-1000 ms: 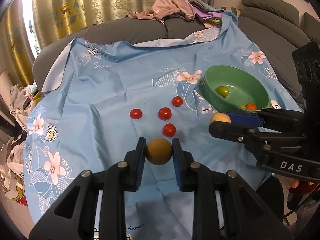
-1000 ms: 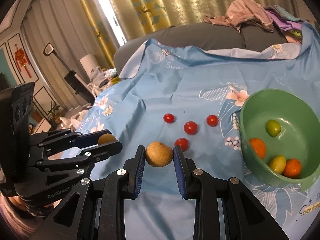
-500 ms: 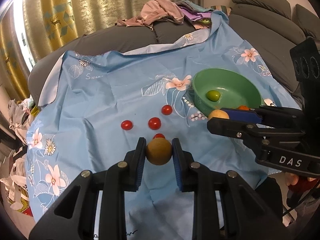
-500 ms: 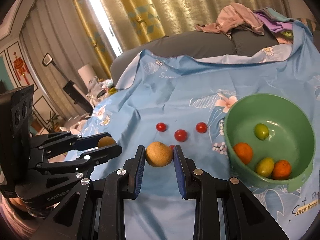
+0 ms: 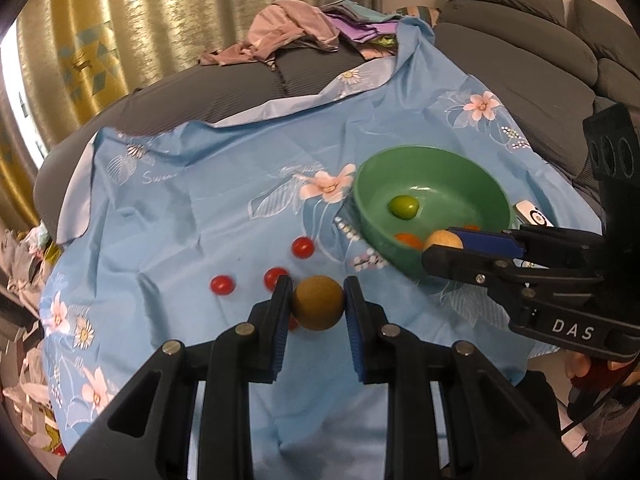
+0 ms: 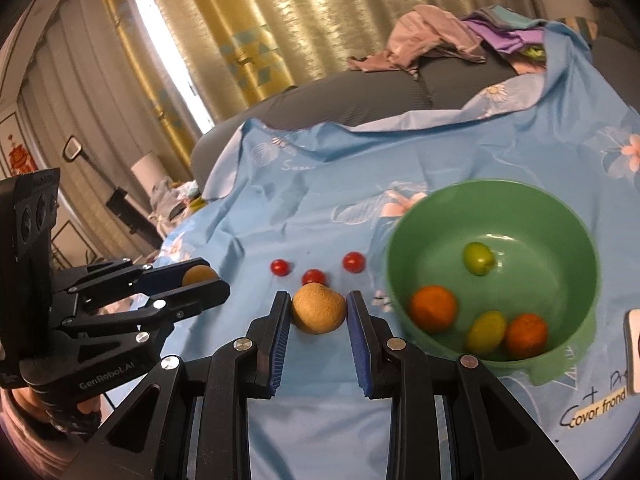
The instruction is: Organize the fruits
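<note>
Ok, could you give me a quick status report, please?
Left tongs and right tongs each shut on a round brown fruit. Green plastic bowl holds four fruits. Path clear.

A thin, smooth blue cloth (image 5: 208, 216) with a faint sheen lies creased beneath a glossy green bowl (image 6: 560, 216), seemingly plastic. Matt black plastic fingers (image 5: 276, 320) with ribbed blue pads and bright metal screws frame a dull, rough-skinned brown fruit (image 5: 318, 302), while shiny red tomatoes (image 6: 354, 261) and waxy citrus (image 6: 434, 308) gleam nearby.
</note>
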`<control>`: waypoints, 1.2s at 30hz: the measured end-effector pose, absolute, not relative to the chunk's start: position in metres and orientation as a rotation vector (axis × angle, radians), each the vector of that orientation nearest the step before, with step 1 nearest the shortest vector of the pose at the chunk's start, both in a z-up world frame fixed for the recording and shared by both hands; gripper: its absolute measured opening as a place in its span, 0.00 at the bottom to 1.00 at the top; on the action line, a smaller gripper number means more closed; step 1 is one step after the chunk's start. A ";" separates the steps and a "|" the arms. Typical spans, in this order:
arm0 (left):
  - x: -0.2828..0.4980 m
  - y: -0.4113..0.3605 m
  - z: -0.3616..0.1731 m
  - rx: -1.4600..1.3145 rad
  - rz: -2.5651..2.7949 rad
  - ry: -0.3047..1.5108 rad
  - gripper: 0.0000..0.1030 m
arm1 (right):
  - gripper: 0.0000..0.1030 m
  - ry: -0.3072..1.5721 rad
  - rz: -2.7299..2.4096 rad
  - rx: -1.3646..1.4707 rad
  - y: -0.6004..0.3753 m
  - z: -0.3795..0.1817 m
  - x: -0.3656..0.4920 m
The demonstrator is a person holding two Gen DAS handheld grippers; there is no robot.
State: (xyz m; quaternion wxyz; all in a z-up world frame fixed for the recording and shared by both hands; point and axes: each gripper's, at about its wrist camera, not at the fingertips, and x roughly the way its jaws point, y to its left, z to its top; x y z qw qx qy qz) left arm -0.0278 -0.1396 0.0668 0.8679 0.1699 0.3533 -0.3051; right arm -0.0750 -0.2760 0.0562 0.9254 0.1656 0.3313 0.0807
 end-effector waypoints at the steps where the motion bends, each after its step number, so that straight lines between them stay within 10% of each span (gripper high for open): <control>1: -0.027 -0.144 0.067 0.359 -0.644 0.738 0.25 | 0.29 0.678 0.157 0.346 -0.280 0.056 -0.076; 25: 0.014 -0.243 0.038 0.424 -0.768 0.792 0.26 | 0.29 0.690 -0.034 0.410 -0.353 0.030 -0.072; 36: 0.067 -0.097 0.020 0.192 -0.520 0.930 0.44 | 0.29 0.695 0.155 0.423 -0.319 0.026 -0.059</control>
